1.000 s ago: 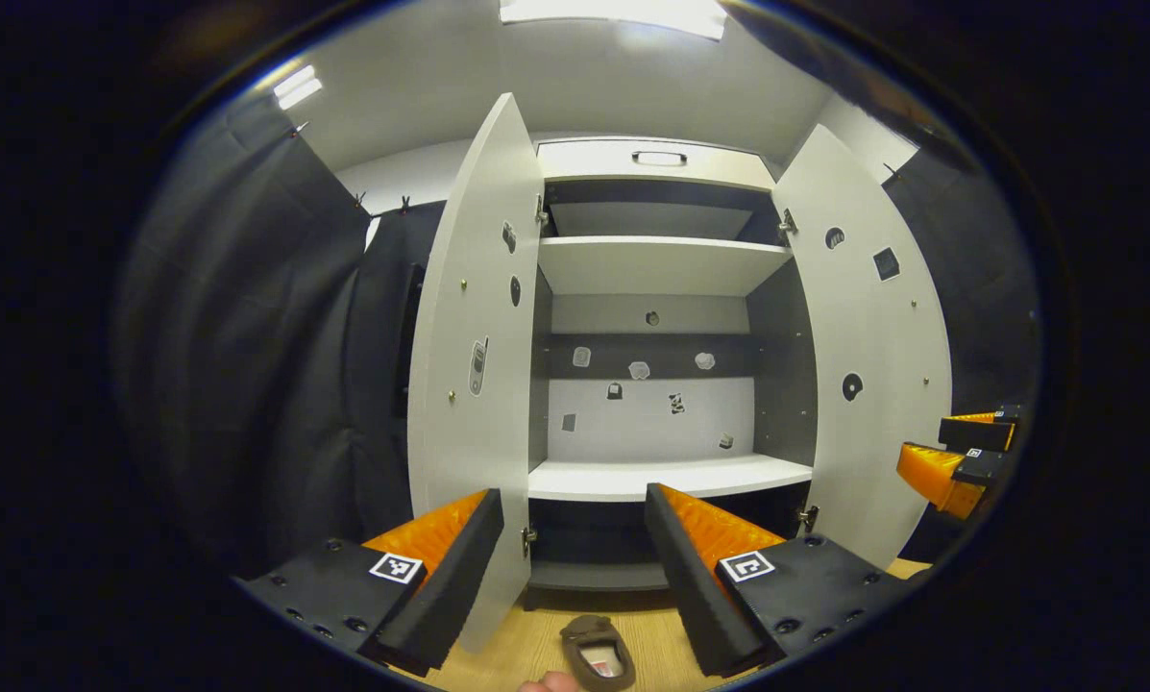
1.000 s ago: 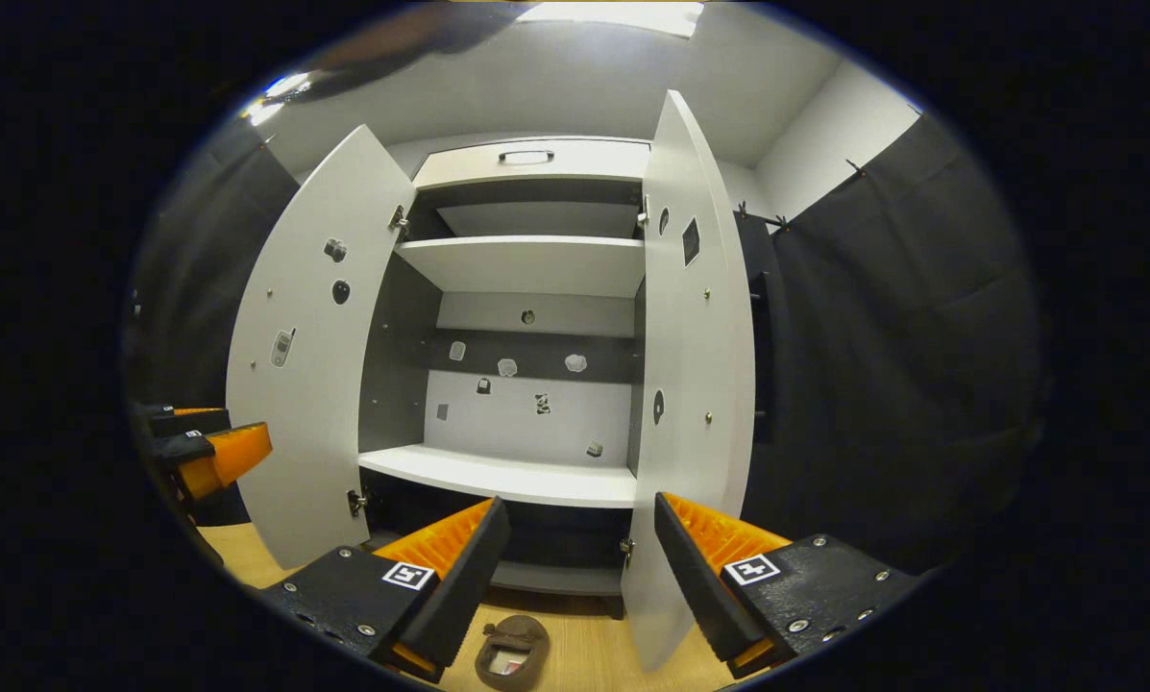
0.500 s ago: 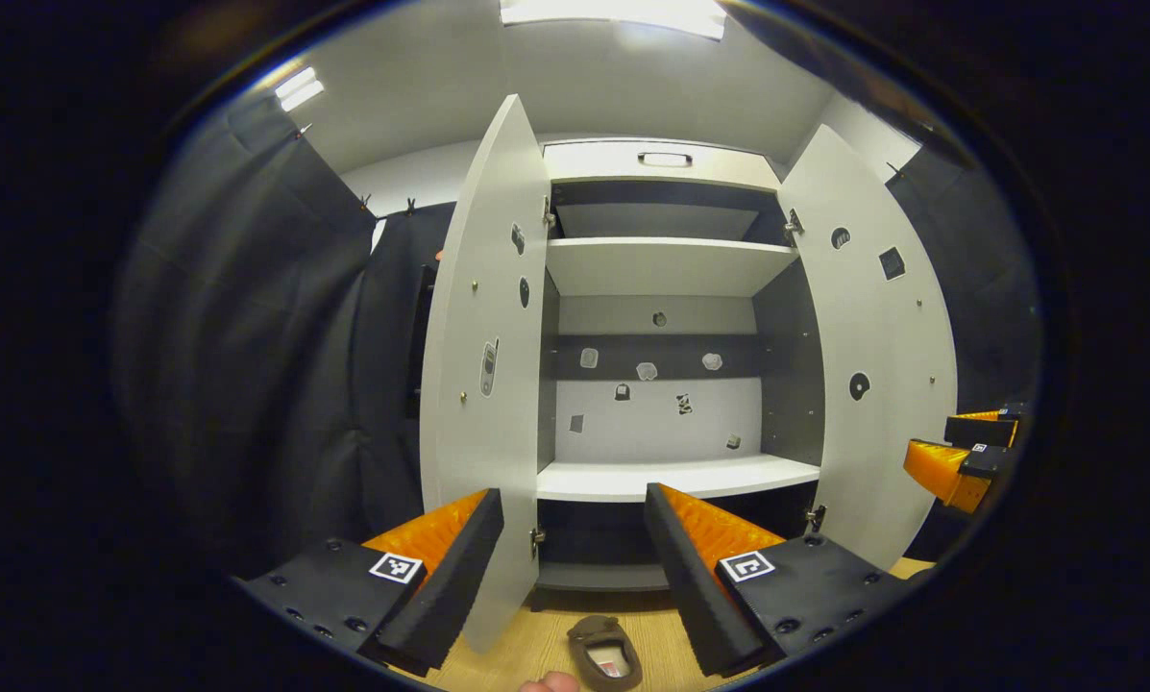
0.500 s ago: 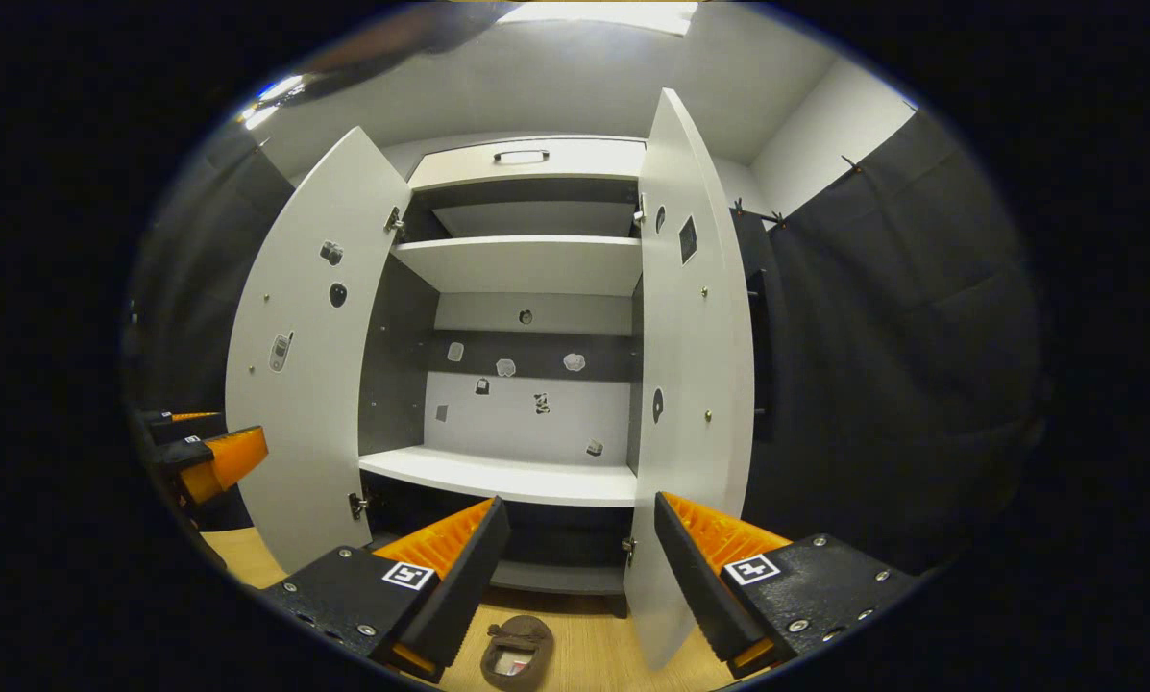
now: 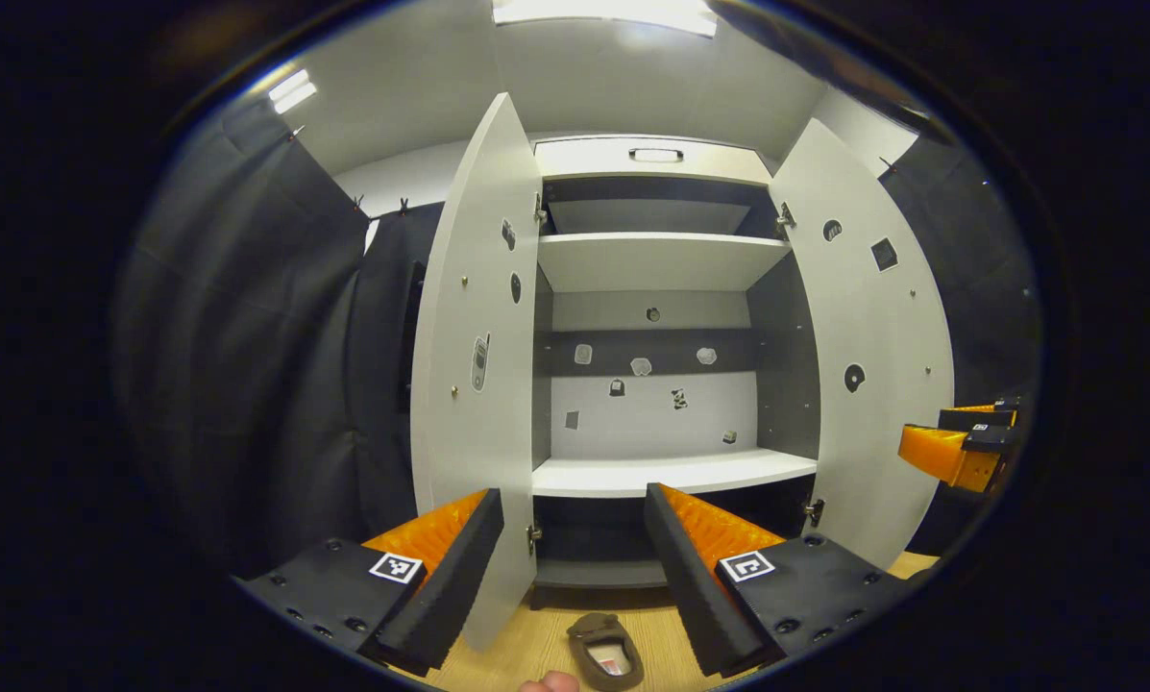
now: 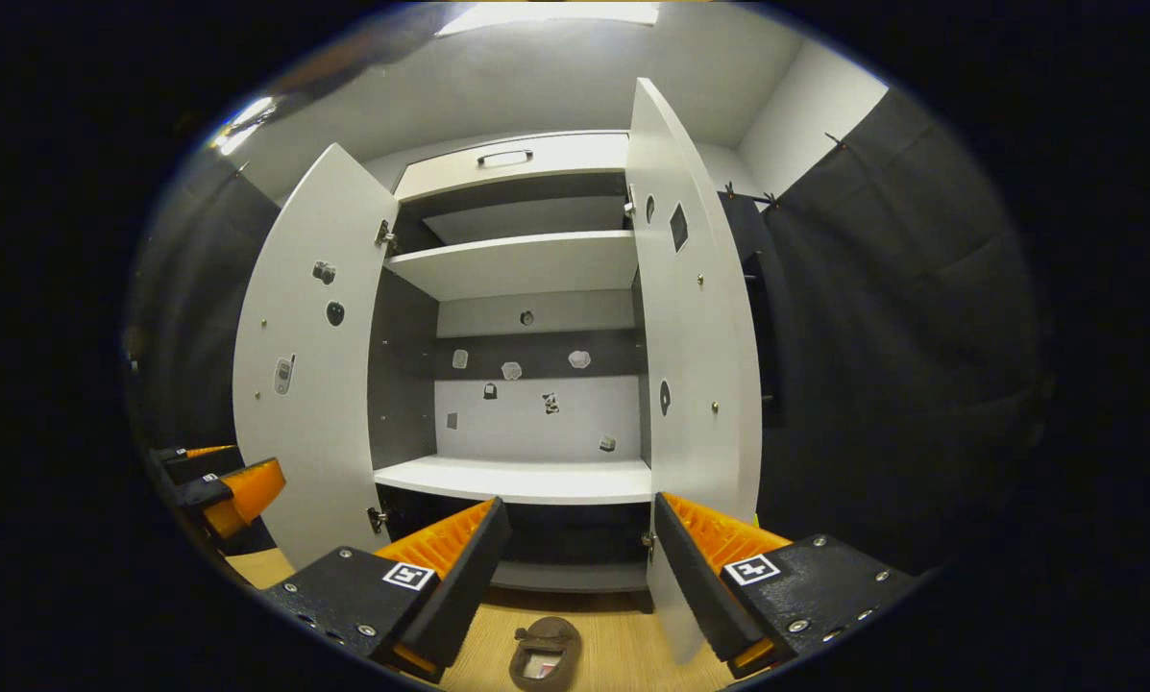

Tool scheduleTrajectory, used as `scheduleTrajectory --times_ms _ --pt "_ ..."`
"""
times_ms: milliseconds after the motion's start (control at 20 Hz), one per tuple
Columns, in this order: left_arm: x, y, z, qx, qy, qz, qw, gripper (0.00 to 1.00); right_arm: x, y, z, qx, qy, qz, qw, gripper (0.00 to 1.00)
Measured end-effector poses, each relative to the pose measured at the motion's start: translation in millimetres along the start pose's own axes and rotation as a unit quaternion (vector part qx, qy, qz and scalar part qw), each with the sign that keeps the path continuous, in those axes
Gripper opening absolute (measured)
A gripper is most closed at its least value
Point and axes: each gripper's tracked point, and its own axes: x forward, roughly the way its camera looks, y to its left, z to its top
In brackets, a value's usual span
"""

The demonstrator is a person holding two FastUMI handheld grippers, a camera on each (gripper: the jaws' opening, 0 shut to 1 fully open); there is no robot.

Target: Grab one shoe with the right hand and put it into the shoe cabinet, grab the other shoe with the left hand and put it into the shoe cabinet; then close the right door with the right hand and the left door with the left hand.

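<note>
1. Dark cloth hangs on both sides of the booth, and a pale wooden floor (image 5: 526,654) runs up to the shoe cabinet (image 5: 656,264) straight ahead of you.
2. Both cabinet doors stand wide open: the left door (image 5: 474,384) and the right door (image 5: 877,356) in your left gripper view, with the white shelves between them bare.
3. Your left gripper (image 5: 575,524) has its fingers spread wide apart. Nothing sits between them and they touch nothing; the cabinet's lower shelf shows through the gap.
4. Your right gripper (image 6: 579,529) is likewise spread wide, with nothing between its fingers and no contact with anything. In the left gripper view it appears off at the far right edge (image 5: 959,447), beyond the right door.
5. One brown shoe (image 5: 605,651) lies on the floor just in front of the cabinet base, opening upward, low between your left gripper's fingers but below them and not touched.
6. In the right gripper view a shoe (image 6: 544,654) lies in the same kind of spot, on the floor before the cabinet, apart from the fingers.
7. A fingertip (image 5: 548,682) shows at the bottom edge of the left gripper view, just beside the shoe.
</note>
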Motion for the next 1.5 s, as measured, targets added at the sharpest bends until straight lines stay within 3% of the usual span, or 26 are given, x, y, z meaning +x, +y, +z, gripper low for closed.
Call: scheduleTrajectory --times_ms 150,200,400,600,750,1100,1500 --pt "0 5 1 0.004 -0.001 0.007 1.0 0.96 12 1 -4 -0.026 0.0 0.003 1.0 0.9" --pt "1 6 1 0.004 -0.001 0.009 1.0 0.96 15 1 -6 -0.031 0.004 0.005 0.999 0.94" --pt "0 11 0 0.002 -0.002 0.018 1.0 0.96 31 11 -21 -0.038 0.017 0.021 0.999 0.94" --pt "-2 16 -1 0.003 -0.002 0.025 1.0 0.96 49 24 -66 -0.056 0.054 0.032 0.996 0.94" --pt "-3 20 -4 0.004 0.001 0.03 1.0 0.96 62 28 -122 -0.064 0.106 0.036 0.992 0.94" --pt "-4 29 -8 0.003 0.005 0.038 0.999 0.96 54 20 -276 -0.077 0.269 0.046 0.959 0.94" --pt "-7 48 -18 0.0 0.015 0.059 0.998 0.96 44 13 -371 -0.117 0.372 0.047 0.919 0.9"
